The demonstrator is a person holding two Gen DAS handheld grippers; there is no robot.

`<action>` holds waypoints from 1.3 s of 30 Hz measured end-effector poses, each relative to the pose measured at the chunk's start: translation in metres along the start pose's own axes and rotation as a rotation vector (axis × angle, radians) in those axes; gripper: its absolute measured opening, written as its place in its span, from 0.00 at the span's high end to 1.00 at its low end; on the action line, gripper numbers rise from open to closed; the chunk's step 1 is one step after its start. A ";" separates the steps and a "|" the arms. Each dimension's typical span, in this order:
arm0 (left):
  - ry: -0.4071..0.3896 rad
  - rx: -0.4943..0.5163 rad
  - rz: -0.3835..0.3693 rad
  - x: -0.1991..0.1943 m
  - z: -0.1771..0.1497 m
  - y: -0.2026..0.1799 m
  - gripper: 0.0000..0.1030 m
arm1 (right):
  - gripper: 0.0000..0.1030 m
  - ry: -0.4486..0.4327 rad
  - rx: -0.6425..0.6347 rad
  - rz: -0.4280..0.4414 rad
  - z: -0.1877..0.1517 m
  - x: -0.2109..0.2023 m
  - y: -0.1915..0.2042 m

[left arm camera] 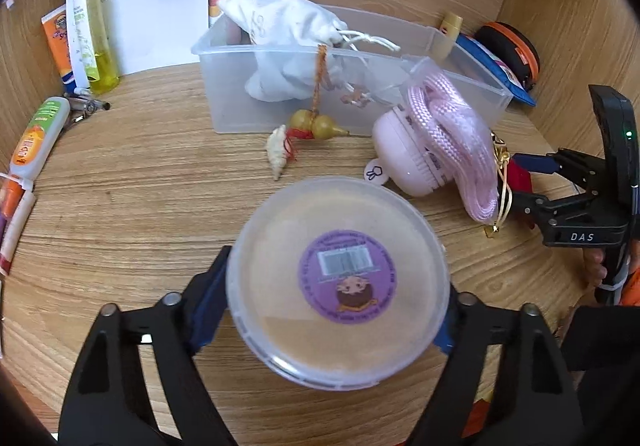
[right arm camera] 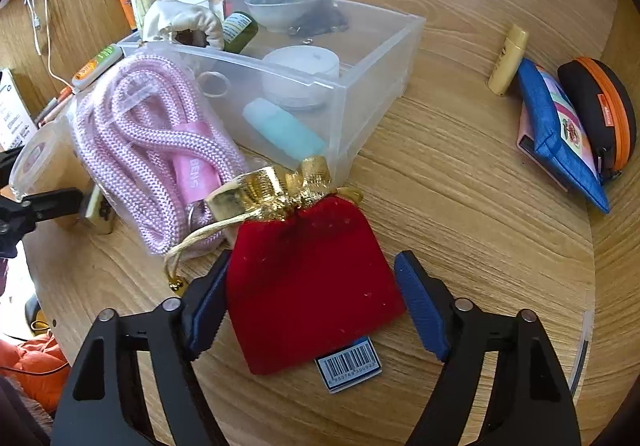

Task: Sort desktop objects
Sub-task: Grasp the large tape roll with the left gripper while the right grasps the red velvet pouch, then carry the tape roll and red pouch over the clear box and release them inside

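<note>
In the left wrist view a round clear tub (left arm camera: 340,282) with a purple sticker on its lid stands on the wooden desk. My left gripper (left arm camera: 336,286) straddles it, and both blue pads press its sides under the lid rim. In the right wrist view a red velvet pouch (right arm camera: 312,286) with a gold top lies flat between the fingers of my right gripper (right arm camera: 314,266). The left pad touches the pouch and a small gap remains at the right pad (right arm camera: 420,306). The clear plastic bin (right arm camera: 372,85) behind it holds several small items.
A bagged pink rope (right arm camera: 160,141) lies left of the pouch, against the bin. A barcode card (right arm camera: 348,366) pokes out under the pouch. A blue pouch (right arm camera: 560,133), a black and orange case (right arm camera: 600,105) and a yellow tube (right arm camera: 508,57) lie right. Bottles and papers (left arm camera: 92,25) crowd the far left.
</note>
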State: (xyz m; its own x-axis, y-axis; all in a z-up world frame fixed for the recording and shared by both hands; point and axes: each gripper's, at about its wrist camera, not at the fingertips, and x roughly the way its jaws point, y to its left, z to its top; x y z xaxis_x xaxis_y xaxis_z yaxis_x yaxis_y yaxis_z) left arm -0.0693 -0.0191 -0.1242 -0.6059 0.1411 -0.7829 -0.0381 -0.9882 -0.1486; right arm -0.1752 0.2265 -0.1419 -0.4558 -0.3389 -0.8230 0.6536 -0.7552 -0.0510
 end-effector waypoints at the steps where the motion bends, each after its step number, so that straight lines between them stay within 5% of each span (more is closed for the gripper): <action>1: 0.001 0.005 0.004 0.001 -0.001 -0.001 0.29 | 0.31 -0.007 -0.003 -0.002 -0.001 -0.001 0.000; 6: -0.016 0.007 0.002 0.001 -0.001 -0.003 0.42 | 0.51 -0.030 0.004 0.015 -0.001 -0.010 -0.001; 12: -0.048 0.012 0.030 -0.001 -0.005 -0.004 0.42 | 0.80 -0.070 0.033 0.022 -0.006 -0.025 -0.005; 15: -0.059 0.000 0.040 -0.002 -0.007 0.000 0.43 | 0.86 -0.093 0.038 -0.017 -0.007 -0.033 -0.004; 32: -0.156 -0.022 0.066 -0.037 0.011 0.022 0.43 | 0.88 -0.245 0.064 -0.041 0.005 -0.082 0.003; 39: -0.189 -0.025 0.019 -0.053 0.037 0.031 0.43 | 0.88 -0.312 0.062 -0.055 0.017 -0.101 0.006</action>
State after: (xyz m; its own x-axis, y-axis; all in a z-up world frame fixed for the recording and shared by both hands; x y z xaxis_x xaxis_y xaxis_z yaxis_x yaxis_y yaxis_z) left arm -0.0681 -0.0592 -0.0651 -0.7451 0.1065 -0.6584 -0.0072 -0.9884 -0.1517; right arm -0.1360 0.2467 -0.0494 -0.6590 -0.4447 -0.6066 0.5887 -0.8069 -0.0481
